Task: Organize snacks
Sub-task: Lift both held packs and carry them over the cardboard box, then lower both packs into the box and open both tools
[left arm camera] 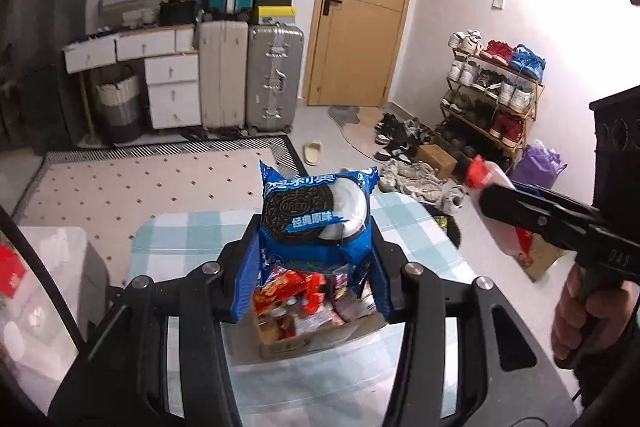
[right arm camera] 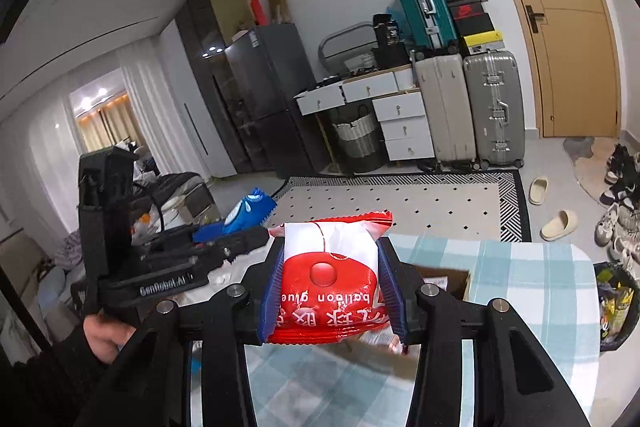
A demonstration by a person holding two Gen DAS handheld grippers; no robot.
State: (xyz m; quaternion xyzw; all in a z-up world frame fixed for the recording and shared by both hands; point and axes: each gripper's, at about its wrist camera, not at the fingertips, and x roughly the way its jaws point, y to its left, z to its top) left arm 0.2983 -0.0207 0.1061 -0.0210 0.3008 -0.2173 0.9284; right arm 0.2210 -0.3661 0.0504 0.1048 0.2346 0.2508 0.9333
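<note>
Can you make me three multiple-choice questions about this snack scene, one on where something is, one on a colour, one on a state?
1. What lies directly below the cookie pack?
A. a cardboard box of snacks
B. a shoe rack
C. a suitcase

2. What colours is the packet in the right tool?
A. green and black
B. red and white
C. yellow and purple

3. How is the left tool?
A. open and empty
B. lying on the floor
C. shut on the cookie pack

Answers: 1 A, the cardboard box sits under the pack; 2 B, red with white top; 3 C, its pads press both sides.
</note>
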